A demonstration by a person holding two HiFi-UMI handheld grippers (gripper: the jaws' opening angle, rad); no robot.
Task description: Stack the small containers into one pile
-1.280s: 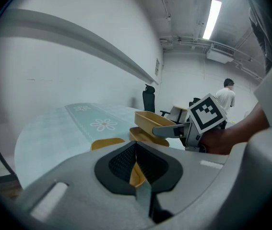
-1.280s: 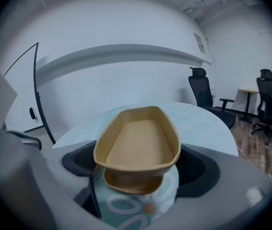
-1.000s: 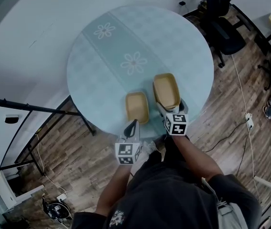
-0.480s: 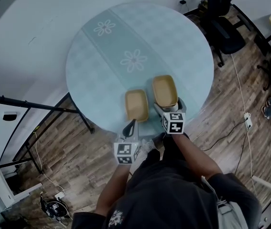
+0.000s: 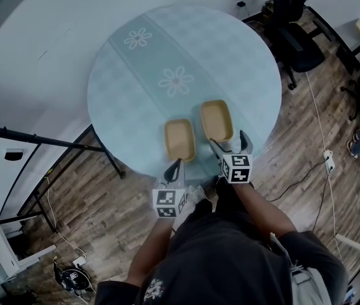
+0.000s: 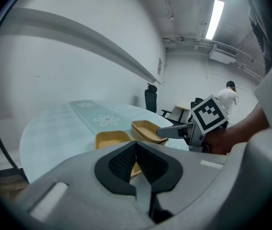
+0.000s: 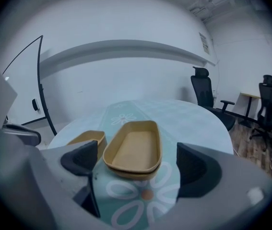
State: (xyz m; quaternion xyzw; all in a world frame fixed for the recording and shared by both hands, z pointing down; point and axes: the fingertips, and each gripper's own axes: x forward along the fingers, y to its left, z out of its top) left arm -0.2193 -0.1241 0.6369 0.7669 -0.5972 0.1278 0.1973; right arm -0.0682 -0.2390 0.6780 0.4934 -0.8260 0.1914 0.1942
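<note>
**Containers.** Two shallow oblong containers, tan, with rounded corners.
- The left container [image 5: 180, 140] lies on the round tabletop [image 5: 122, 88] near its front edge. Its inside is bare.
- The right container [image 5: 216, 120] lies just beside it and a little further in, on the flowered runner [image 5: 167, 68]. The two are apart, long sides roughly parallel. In the right gripper view it [image 7: 133, 150] shows a second rim under the upper one, as of two nested pieces. Nothing lies in it.

**Left gripper** [image 5: 176, 167]. The jaws are fully together with nothing between them. The tips are at the tabletop's front edge, just short of the near end of the left container [image 6: 112, 139] and not touching it.

**Right gripper** [image 5: 232, 146]. The jaws are spread wide and hold nothing. The near end of the right container lies just ahead of the tips, centred in the gap. Neither pad is in contact with it, and bare runner shows between the jaws.

**Surroundings.** A black office chair [image 5: 294, 24] stands on the wood floor beyond the tabletop.
</note>
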